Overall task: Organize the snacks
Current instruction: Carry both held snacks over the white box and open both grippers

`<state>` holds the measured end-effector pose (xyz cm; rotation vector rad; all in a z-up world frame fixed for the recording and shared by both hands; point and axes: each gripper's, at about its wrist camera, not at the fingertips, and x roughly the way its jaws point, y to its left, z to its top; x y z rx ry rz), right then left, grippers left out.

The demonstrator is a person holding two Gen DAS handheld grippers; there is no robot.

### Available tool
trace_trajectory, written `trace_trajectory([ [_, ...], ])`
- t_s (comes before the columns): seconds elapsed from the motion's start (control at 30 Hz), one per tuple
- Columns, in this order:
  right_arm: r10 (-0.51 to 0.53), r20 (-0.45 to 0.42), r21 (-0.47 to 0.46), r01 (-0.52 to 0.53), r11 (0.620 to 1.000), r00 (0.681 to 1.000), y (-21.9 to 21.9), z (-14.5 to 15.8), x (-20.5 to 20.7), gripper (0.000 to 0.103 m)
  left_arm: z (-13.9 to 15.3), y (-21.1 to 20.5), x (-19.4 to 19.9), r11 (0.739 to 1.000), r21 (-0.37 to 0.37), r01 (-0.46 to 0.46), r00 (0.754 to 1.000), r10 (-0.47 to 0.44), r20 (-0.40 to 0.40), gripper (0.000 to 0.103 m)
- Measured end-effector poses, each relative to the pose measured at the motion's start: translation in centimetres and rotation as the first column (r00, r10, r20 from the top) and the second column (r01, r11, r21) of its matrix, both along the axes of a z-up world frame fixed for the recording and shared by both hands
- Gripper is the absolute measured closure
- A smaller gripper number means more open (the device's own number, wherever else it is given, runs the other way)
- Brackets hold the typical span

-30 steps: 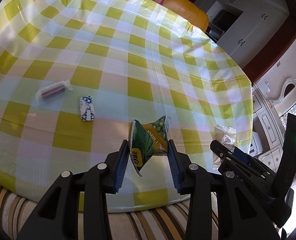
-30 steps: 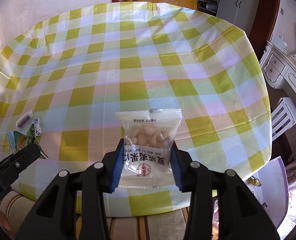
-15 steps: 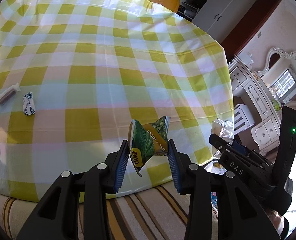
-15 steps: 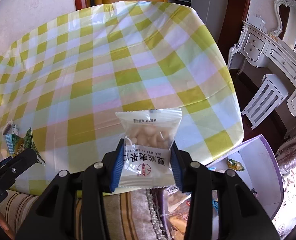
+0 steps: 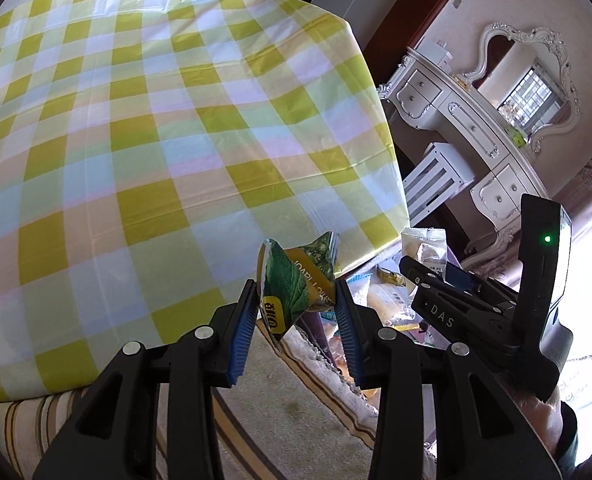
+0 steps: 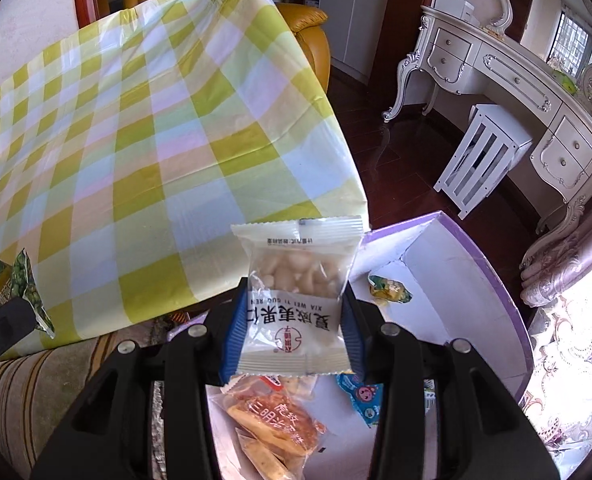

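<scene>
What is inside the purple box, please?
Inside the purple box: a yellow-green candy, a blue wrapped sweet and orange snack packs. The right gripper and its white nut packet hide the rest.

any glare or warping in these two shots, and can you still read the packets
Left wrist view: blown-out daylight at the lower right, table edge bowed by the fisheye, green packet sharp. Right wrist view: the same glare at the right edge, dresser curved, print on the clear nut packet legible.

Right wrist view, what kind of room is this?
Likely a home bedroom or living room: an ornate white dressing table with a mirror, a leather armchair, and a checked-cloth table.
</scene>
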<state>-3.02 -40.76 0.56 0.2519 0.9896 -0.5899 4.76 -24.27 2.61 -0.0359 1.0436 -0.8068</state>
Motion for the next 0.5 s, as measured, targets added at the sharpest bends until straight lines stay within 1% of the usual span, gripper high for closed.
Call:
trace_trajectory([
  [0.2, -0.043, -0.019, 0.0, 0.043, 0.999, 0.999, -1.7, -0.7, -2.2, 0.061, -0.2, -2.6, -1.7, 0.996, 0.011, 0.084, 0.996, -0.083, -0.018, 0.065],
  [0.5, -0.104, -0.05, 0.007, 0.105, 0.994, 0.993, -3.9, -2.0, -5.1, 0.061, -1.1, -5.4, -3.9, 0.98, 0.019, 0.196, 0.978, -0.194, -0.07, 0.065],
])
